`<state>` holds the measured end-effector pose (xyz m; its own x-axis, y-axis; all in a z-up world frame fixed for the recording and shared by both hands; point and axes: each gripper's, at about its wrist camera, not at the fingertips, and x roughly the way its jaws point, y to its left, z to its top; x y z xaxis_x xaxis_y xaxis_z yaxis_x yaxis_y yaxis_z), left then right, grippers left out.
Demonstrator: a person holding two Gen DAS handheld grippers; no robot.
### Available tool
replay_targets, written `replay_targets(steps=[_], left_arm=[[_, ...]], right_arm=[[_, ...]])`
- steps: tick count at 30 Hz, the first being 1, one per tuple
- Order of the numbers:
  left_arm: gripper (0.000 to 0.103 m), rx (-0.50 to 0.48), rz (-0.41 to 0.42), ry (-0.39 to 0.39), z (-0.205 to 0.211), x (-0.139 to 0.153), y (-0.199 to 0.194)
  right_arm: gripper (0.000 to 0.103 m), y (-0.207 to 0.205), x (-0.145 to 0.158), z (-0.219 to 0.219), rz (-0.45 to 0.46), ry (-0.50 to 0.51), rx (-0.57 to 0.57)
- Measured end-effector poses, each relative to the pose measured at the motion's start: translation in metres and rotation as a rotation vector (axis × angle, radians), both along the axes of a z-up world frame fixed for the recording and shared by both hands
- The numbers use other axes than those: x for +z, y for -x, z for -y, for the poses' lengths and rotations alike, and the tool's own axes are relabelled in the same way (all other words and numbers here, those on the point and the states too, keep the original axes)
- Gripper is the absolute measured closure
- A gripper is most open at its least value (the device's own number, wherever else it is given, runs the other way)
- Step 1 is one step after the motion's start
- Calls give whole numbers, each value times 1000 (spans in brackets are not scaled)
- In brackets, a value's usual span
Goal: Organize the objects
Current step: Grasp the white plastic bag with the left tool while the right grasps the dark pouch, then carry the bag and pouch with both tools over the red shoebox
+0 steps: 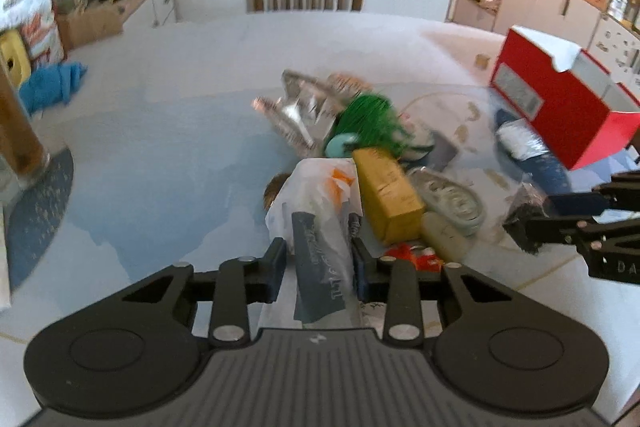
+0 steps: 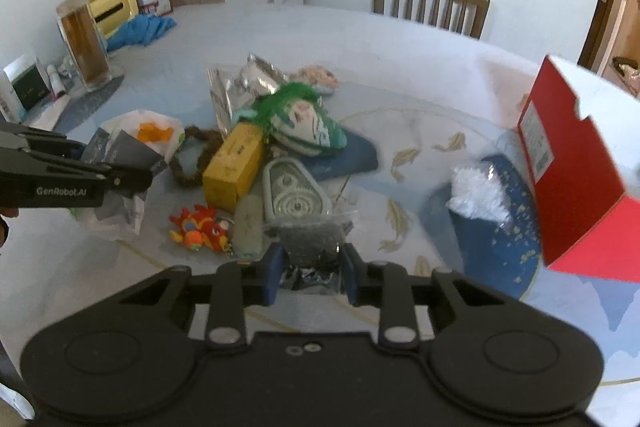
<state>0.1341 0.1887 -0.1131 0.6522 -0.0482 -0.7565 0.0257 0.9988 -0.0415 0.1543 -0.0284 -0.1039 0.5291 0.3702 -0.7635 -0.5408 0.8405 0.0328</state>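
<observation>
My left gripper is shut on a white plastic bag that holds a grey card and something orange. The same bag shows at the left of the right wrist view. My right gripper is shut on a small clear bag of dark bits, just above the table. Between them lies a pile: a yellow box, a green-haired plush, a silver foil bag, a grey gear-patterned packet, a red and orange plush toy and a brown braided ring.
An open red box stands at the right, beside a white crinkled bag on a blue mat. A tall glass of brown liquid, a blue cloth and small boxes sit far left. A wooden chair stands behind the table.
</observation>
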Motion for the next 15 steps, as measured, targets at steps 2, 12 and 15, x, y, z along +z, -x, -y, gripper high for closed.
replay_targets(steps=[2,12,15], left_arm=[[70,-21,17,-1,5,10,2],[70,-127,90,15,50,52,-13],[70,-146,104,6,70,61,-21]], right_arm=[[73,2,12,6,18,-14,-5],[73,-10,56,46,99,-64,-52],[73,-18,67,66,113,-86,-67]])
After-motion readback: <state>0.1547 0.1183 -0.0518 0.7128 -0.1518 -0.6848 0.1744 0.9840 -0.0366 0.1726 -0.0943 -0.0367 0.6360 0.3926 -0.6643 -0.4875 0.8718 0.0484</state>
